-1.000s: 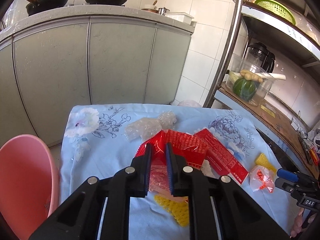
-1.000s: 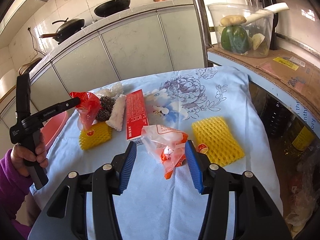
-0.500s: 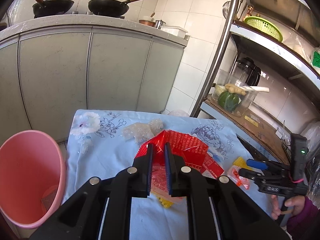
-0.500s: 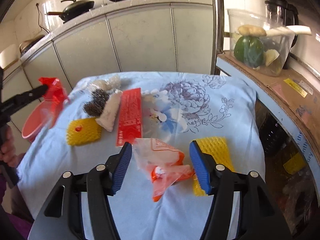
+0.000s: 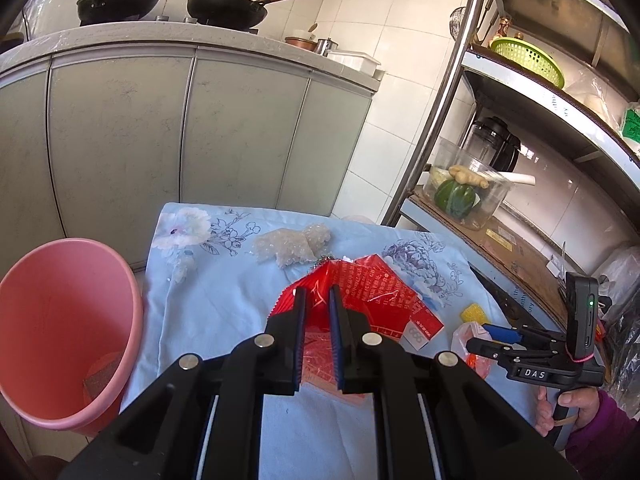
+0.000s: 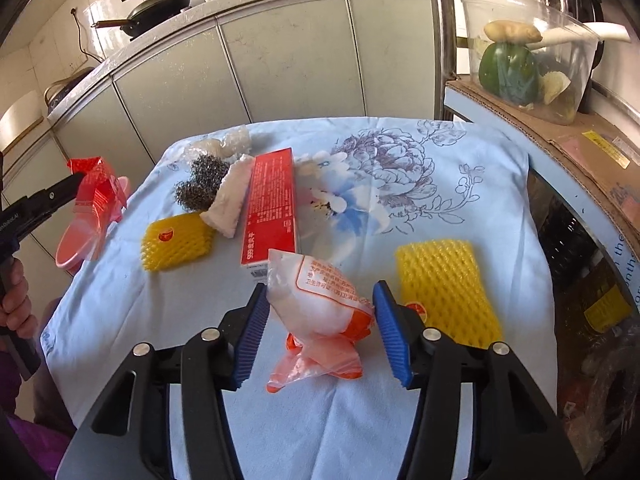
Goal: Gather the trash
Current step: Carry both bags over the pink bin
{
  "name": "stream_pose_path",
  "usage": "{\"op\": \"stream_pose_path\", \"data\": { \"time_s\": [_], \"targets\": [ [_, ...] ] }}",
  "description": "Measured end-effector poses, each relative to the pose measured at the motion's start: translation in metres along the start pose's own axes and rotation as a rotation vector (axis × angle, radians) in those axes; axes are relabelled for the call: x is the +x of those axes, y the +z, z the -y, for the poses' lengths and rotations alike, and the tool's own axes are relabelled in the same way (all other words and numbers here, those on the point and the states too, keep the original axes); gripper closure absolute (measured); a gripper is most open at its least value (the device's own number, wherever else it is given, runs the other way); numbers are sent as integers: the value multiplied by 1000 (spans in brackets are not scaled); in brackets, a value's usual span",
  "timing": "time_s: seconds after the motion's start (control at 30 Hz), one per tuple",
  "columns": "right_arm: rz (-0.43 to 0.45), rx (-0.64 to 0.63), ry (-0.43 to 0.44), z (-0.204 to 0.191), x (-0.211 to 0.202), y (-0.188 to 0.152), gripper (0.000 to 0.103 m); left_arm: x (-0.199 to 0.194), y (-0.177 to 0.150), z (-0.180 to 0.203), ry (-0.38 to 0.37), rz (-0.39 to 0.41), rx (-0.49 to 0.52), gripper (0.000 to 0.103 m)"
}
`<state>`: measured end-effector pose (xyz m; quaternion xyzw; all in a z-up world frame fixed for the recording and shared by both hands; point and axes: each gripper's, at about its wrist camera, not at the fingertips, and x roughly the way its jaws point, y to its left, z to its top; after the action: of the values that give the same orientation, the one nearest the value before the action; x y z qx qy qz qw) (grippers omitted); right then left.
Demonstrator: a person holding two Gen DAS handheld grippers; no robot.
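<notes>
**Red wrapper on its way to the bin, white-and-orange bag being taken**

Two pickups are being run at once. A crumpled red wrapper [image 5: 360,292] is being held clamped between the nearly closed jaws of the left gripper [image 5: 318,300], lifted clear of the blue floral cloth [image 6: 400,184] and hanging near the table's left edge, close to the pink bin [image 5: 60,320] standing on the floor just beside it. In the right wrist view, the jaws of the right gripper [image 6: 320,320] are being closed around a white-and-orange plastic bag [image 6: 320,300] lying at the near side of the cloth; the pads are not yet seen pressing on it.

More trash is being left on the cloth: a red box [image 6: 272,212], two yellow foam nets [image 6: 176,240], [image 6: 444,284], a steel scourer [image 6: 200,188], a white wad [image 6: 230,204] and a clear crumpled bag [image 5: 288,246].

The next move is judged to call for the wrapper to be carried over the bin's mouth before release, since thin film can drift. The soft bag is likely to need a full squeeze before lifting.
</notes>
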<state>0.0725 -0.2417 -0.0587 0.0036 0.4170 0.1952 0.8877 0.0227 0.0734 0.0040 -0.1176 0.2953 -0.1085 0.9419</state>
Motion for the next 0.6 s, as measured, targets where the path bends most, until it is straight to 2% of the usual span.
{"op": "stream_pose_path", "data": {
  "time_s": [0.23, 0.6],
  "targets": [
    [33, 1, 3, -12, -15, -8, 53, -16, -2, 0, -3, 27, 4, 93],
    [116, -108, 86, -74, -28, 4, 53, -52, -11, -5, 44, 96, -2, 93]
  ]
}}
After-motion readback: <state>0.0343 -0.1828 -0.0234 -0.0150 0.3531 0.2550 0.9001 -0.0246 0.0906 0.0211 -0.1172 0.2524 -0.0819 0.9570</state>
